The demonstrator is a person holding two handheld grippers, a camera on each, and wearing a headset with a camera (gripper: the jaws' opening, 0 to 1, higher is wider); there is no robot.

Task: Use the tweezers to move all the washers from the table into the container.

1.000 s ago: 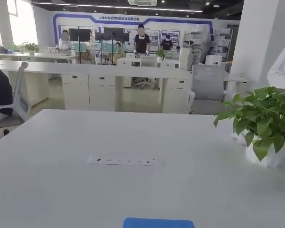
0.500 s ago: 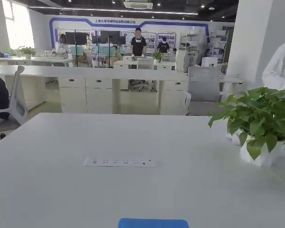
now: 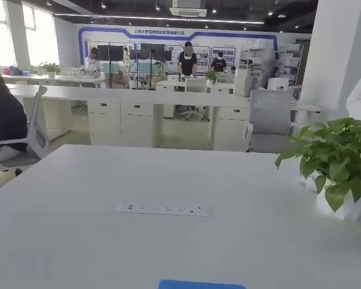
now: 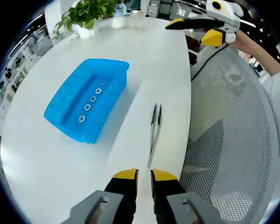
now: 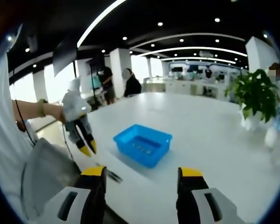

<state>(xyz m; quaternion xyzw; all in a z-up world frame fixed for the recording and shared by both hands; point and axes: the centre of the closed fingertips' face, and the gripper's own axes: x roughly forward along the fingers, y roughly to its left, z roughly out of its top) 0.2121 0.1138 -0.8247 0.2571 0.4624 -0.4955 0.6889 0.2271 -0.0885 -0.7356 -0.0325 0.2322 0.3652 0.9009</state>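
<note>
The blue container [image 4: 86, 100] stands on the white table with several washers [image 4: 87, 107] in a row inside it; its far edge [image 3: 201, 284] peeks in at the bottom of the head view. The tweezers [image 4: 155, 128] lie on the table beside the container, just ahead of my left gripper [image 4: 144, 175], whose jaws are almost together with nothing between them. My right gripper [image 5: 142, 171] hovers open and empty, well back from the container [image 5: 142, 143]. The right gripper view also catches the left gripper [image 5: 86, 148] and the tweezers [image 5: 113, 175].
A potted plant [image 3: 337, 159] stands at the table's right side and a power strip [image 3: 162, 209] is set into its middle. A mesh chair back [image 4: 228, 121] is next to the table edge. Desks, chairs and people fill the room behind.
Only the head camera has shifted a little, up and to the left; nothing on the table has visibly moved.
</note>
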